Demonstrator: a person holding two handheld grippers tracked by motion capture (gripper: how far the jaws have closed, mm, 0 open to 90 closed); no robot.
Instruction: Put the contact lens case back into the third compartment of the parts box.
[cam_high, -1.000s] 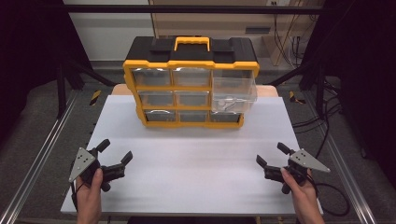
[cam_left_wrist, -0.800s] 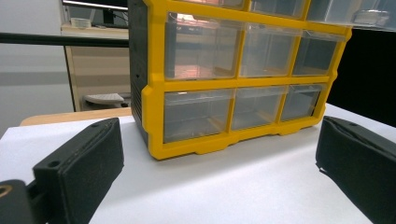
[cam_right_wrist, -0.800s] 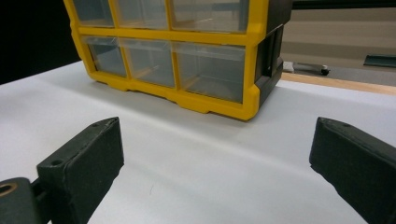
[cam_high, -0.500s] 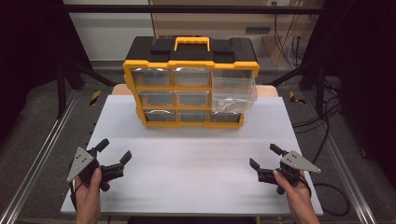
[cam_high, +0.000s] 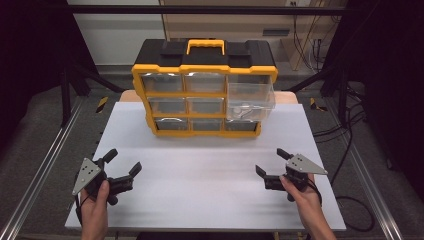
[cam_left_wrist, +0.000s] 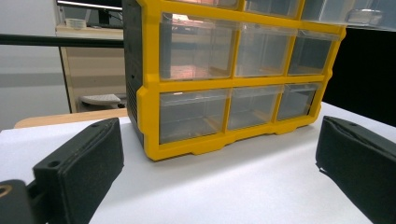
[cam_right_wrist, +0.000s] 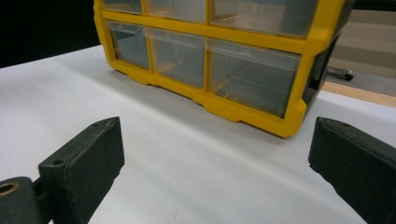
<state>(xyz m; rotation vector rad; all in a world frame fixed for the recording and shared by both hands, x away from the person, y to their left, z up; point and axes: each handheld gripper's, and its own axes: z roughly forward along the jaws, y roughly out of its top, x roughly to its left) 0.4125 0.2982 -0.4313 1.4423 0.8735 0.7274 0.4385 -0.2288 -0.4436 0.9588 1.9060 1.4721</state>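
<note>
Fingers (cam_left_wrist: 79, 168) of the left gripper (cam_high: 120, 172) spread wide, nothing between them, held just above the white desk (cam_high: 210, 170) near its front left. Same on the right: fingers (cam_right_wrist: 81, 163) of the right gripper (cam_high: 274, 167) wide apart and empty, low over the desk at the front right, slightly nearer the middle. Both well apart from the yellow drawer box (cam_high: 202, 95), standing upright at the back of the desk, black top and yellow handle up, three rows of clear drawers facing forward. One drawer (cam_high: 250, 102) at the right side pulled out, small metal parts inside, too small to identify. From the left gripper view, the box's lower rows seen at an angle from its left; from the right gripper view, the bottom row and right corner.

Step in hand, judged: the start of the approach, no contact yet. Likely target the pulled-out drawer, closest to the right gripper. Next move calls for a forward and upward reach to drawer height, fingers kept open and squared to the drawer front, perhaps the left steadying the box against sliding.
</note>
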